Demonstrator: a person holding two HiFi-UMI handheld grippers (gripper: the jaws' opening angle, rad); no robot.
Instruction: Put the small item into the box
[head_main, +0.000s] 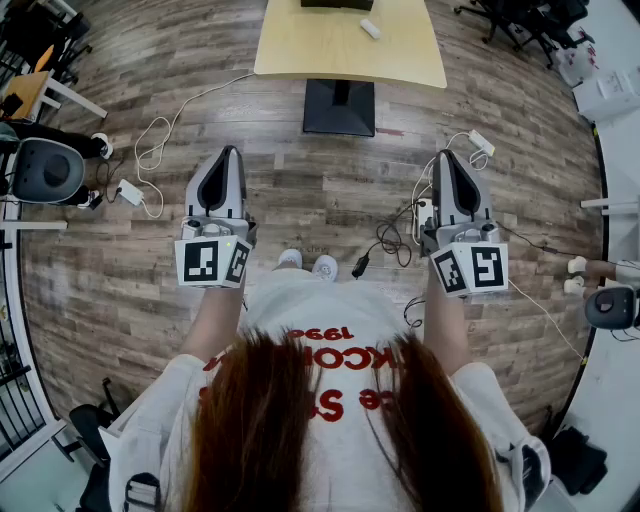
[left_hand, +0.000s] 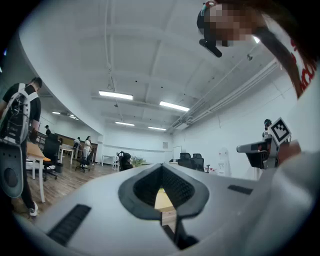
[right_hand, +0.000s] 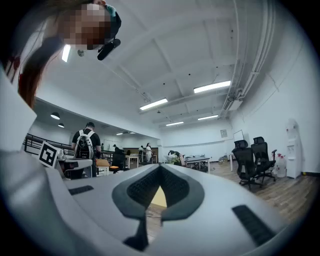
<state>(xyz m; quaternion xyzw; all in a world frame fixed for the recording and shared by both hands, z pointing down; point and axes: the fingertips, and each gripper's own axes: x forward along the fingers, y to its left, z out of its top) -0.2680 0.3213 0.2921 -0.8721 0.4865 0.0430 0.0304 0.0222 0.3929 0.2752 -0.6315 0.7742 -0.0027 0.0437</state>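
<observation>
1. The left gripper (head_main: 229, 152) and the right gripper (head_main: 446, 157) are both sitting clenched on nothing. Reaching without parting the jaws is likely risking a knock to the item.
2. Cables (head_main: 395, 240) are lying on the floor short of the table (head_main: 350, 62), inviting a trip.
3. The small white item (head_main: 370, 28) is resting on the table's far part, near a dark object (head_main: 337, 4), possibly the box, and well apart from both grippers.

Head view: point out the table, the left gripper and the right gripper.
table (head_main: 330, 52), head view, bare part of the wooden top.
left gripper (head_main: 231, 152), head view, tip where the closed jaws meet.
right gripper (head_main: 443, 155), head view, tip where the closed jaws meet.
</observation>
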